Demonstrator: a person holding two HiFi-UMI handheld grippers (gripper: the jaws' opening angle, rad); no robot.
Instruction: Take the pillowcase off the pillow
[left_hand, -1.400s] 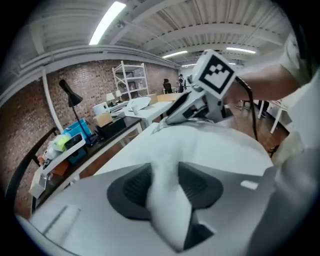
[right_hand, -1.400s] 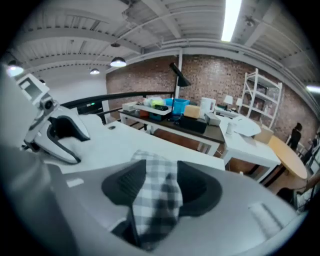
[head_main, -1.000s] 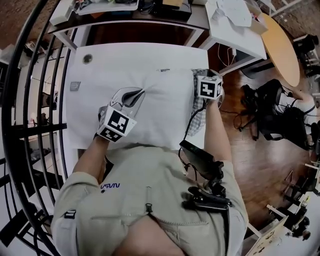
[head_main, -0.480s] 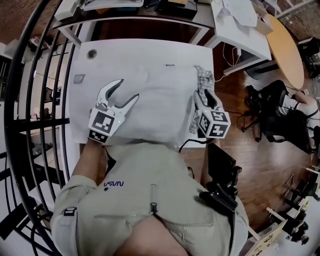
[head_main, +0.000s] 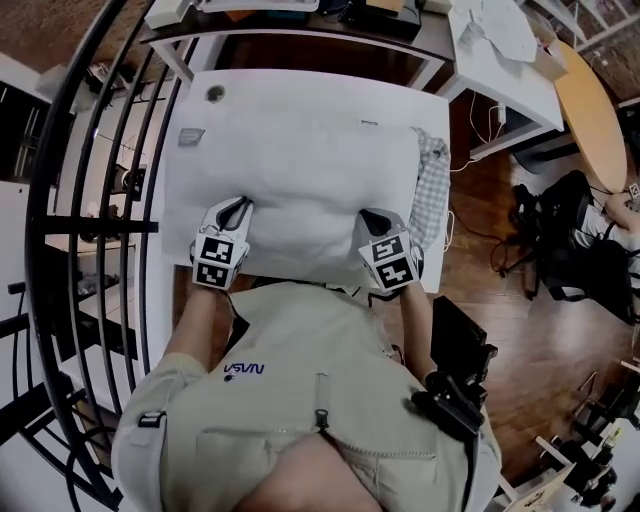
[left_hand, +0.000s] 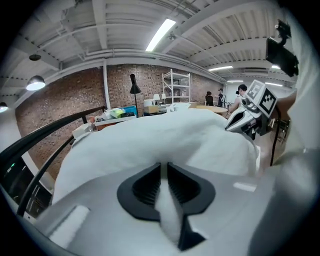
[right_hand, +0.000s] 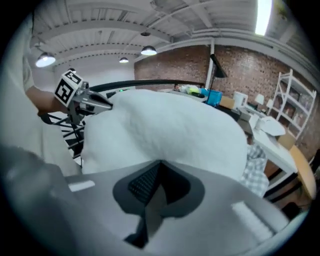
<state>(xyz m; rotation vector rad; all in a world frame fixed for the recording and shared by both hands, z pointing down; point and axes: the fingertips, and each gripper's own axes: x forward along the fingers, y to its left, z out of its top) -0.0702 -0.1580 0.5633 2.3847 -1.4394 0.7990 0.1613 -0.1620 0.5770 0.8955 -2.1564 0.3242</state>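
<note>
A person (head_main: 300, 400) stands at the near edge of a white tabletop (head_main: 300, 95) with a hand-held gripper in each hand, both clamped on a white pillowcase (head_main: 300, 175) that lies across the middle of the tabletop and reaches its near edge. The left gripper (head_main: 237, 207) has just closed its jaws and pinches a fold of the white cloth at the pillowcase's near left corner. The right gripper (head_main: 374, 220), its jaws also just closed, nips a fold at the near right corner. Checked fabric (head_main: 432, 185) shows at the pillowcase's end by the tabletop's right edge
</note>
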